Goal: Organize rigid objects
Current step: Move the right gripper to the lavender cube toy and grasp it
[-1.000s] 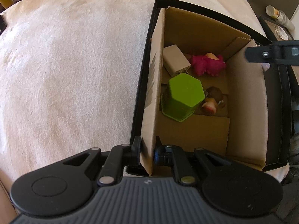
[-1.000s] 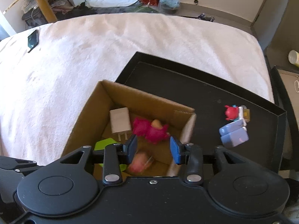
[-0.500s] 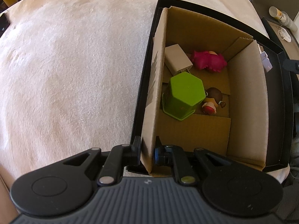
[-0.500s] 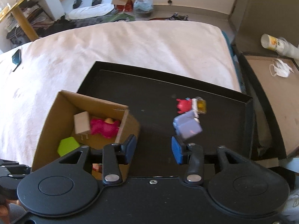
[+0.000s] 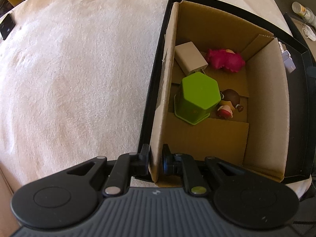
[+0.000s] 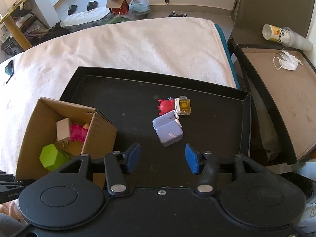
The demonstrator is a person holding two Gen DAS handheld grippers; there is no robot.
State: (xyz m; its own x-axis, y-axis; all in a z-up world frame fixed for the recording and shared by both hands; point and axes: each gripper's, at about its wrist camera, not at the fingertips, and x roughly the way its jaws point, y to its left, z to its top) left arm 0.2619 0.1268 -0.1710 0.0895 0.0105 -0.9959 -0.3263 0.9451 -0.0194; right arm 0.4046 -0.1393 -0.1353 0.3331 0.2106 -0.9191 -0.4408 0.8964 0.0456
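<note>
1. Bottom centre of the left view, the left gripper [image 5: 156, 163] is clenched on the near wall of the cardboard box [image 5: 266, 102]; I'd hold that firm so the box can't slide in the black tray [image 6: 215, 146].
2. Bottom of the right view, the right gripper [image 6: 163, 159] hangs over bare tray floor, jaws opening, nothing between them.
3. Just beyond, mid-frame, lies the purple block [image 6: 167, 131]; straddle it squarely before squeezing.
4. Farther up, the red toy [image 6: 165, 105] and yellow padlock [image 6: 184, 105] touch it, so lift straight up.
</note>
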